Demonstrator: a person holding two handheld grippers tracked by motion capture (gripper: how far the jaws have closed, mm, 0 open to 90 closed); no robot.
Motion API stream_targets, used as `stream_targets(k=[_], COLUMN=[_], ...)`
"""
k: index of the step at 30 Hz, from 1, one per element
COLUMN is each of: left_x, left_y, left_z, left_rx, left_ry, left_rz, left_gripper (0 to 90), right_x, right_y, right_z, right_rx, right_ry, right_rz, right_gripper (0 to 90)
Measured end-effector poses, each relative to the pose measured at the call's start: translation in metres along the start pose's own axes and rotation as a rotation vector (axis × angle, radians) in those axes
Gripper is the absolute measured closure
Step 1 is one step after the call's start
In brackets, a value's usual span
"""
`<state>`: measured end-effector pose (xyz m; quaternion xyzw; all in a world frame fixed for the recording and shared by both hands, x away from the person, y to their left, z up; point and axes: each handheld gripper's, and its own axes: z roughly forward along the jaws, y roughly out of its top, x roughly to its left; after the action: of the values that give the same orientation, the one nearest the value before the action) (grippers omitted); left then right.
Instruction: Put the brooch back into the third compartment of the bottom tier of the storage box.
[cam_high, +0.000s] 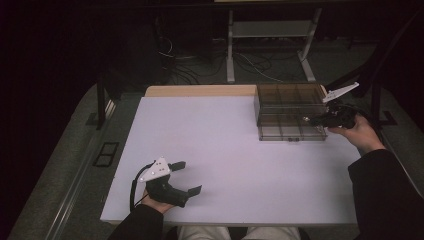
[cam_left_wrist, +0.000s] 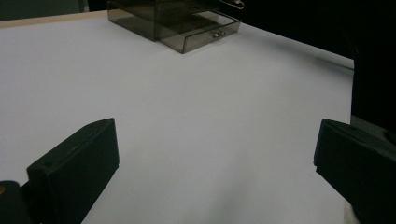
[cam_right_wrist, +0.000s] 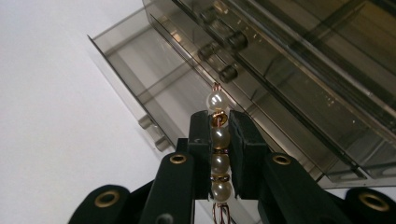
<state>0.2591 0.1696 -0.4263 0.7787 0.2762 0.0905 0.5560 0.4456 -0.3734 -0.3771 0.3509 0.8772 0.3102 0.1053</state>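
A short string of pearl beads (cam_right_wrist: 218, 140) sits clamped in my right tongs (cam_right_wrist: 218, 122) above the smoky organizer's open drawer (cam_right_wrist: 140, 70), ready, I judge, to lower and release inside, while my left tongs (cam_high: 186, 176) rest open and empty on the tabletop (cam_high: 235, 165).

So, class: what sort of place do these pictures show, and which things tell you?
Probably a lab or recording workspace, not a home: a plain white table, loose cables on the floor beside a metal stand, and dark surroundings.
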Motion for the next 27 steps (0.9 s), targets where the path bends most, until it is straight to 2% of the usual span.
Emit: stream_targets(k=[5, 15, 27], left_x=[0.000, 0.001, 0.001], left_y=[0.000, 0.000, -0.001], left_z=[0.000, 0.000, 0.000], left_rx=[0.001, 0.004, 0.009], left_ry=[0.000, 0.004, 0.009], left_rz=[0.001, -0.001, 0.000], left_gripper=[0.0, 0.0, 0.0], right_x=[-0.005, -0.012, -0.016], right_y=[-0.002, -0.006, -0.009], right_z=[0.008, 0.020, 0.027], right_rx=[0.018, 0.038, 0.048], right_ry=[0.000, -0.004, -0.007], right_rz=[0.016, 0.020, 0.028], right_gripper=[79.1, 79.1, 79.1])
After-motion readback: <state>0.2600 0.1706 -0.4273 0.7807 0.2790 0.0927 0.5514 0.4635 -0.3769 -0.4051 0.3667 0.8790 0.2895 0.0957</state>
